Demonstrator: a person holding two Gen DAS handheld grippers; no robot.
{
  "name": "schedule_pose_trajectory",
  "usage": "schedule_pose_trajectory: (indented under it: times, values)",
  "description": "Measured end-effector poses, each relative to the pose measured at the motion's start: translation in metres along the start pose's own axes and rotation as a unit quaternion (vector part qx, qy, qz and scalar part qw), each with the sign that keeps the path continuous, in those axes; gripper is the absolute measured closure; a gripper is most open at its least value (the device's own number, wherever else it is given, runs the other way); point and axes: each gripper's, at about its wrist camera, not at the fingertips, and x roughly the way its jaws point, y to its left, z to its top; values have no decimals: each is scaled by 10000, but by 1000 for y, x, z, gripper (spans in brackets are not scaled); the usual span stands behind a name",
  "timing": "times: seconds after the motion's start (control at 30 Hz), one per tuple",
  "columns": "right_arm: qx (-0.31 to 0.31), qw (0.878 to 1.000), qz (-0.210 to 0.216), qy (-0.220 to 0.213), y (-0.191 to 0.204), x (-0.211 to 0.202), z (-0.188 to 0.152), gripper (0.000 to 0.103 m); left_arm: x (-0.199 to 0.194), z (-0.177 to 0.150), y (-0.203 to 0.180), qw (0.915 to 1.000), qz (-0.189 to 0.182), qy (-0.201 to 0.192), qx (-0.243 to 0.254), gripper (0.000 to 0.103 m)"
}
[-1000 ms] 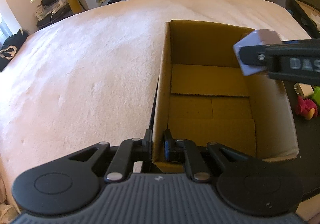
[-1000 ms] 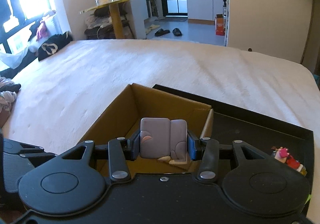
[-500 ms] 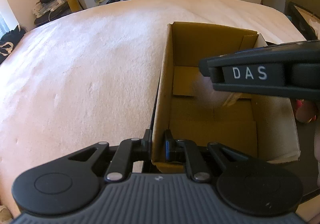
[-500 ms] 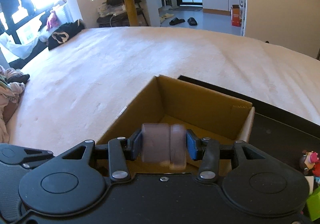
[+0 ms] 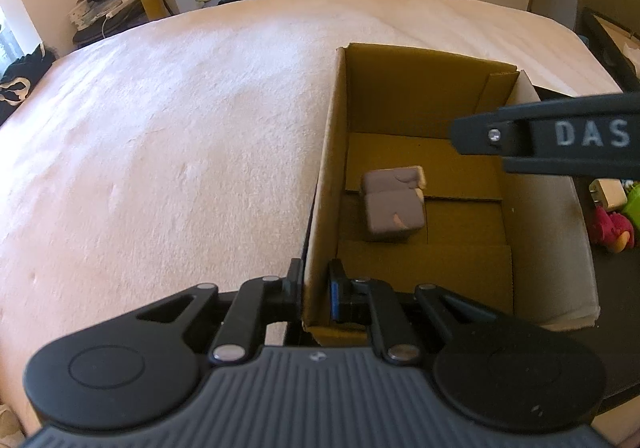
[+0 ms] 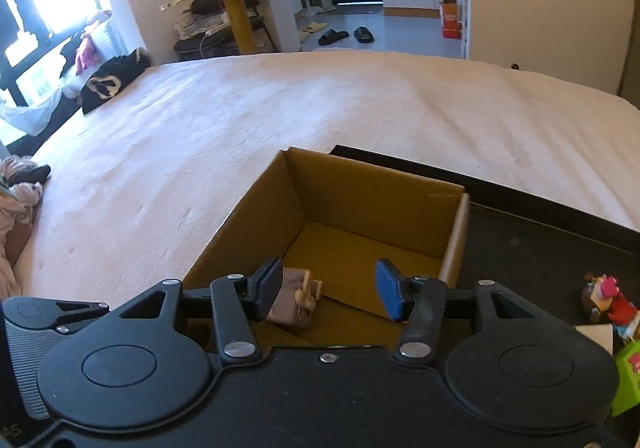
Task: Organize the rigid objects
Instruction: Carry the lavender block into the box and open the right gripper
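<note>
Since a second ago my right gripper [image 6: 326, 290] has let go of the grey block [image 5: 394, 204], jaws apart and empty; it now lies on the cardboard box [image 5: 400, 88] floor, its long axis running toward the far wall. My left gripper [image 5: 316, 290] is clamped on the box's near wall.

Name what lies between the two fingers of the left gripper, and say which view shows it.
The left wrist view shows the left gripper shut on the near wall of the cardboard box: only that wall sits between its fingers. The grey block lies farther in, on the box floor.
</note>
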Motion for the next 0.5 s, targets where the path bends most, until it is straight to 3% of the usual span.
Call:
schedule_pose_trajectory:
  times: [0.5]
  values:
    - [276,9992,-300,-13,-33,-29,-10,45,3,4,-3,9999,98,136,-26,91]
